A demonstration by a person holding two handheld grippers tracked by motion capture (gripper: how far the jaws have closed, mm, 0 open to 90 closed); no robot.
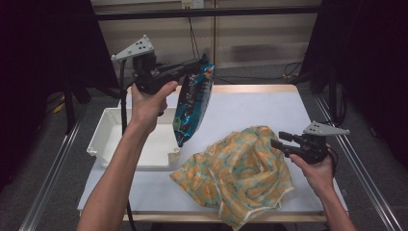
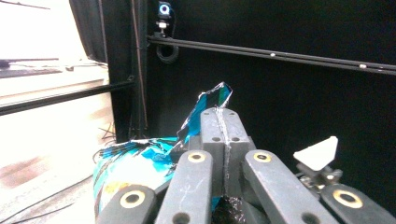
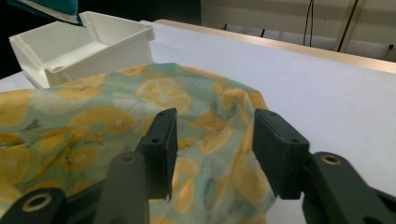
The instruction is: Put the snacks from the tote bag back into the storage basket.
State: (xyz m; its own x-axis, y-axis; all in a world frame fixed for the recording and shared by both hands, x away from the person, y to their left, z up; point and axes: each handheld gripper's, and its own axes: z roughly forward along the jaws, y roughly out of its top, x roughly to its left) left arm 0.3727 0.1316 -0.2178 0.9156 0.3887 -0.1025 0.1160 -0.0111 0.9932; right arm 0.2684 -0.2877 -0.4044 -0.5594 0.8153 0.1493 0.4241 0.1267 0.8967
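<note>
Crinkly blue foil hangs from my left claw (image 1: pixel 204 64): it is clenched on the top edge of a snack bag (image 1: pixel 192 103), which I hold up in the air above the right end of the white tray (image 1: pixel 113 137). The bag dangles tilted, its lower corner just over the tray's near right rim and clear of the counter (image 1: pixel 260 108). In the left gripper view the jaws meet flat against each other with the bag's torn blue edge poking out above them.

My right claw (image 1: pixel 276 139) is released, its jaws standing apart. It rests low at the right edge of a lemon-print cloth bag (image 1: pixel 235 173), which lies crumpled on the white counter, to the right of the tray and just beside it. In the right gripper view the yellow and pale green fabric rises between and beyond the two black pads (image 3: pixel 161 144), but neither pad presses on it. The tray stands behind the cloth there, with a corner of the snack bag over it.
</note>
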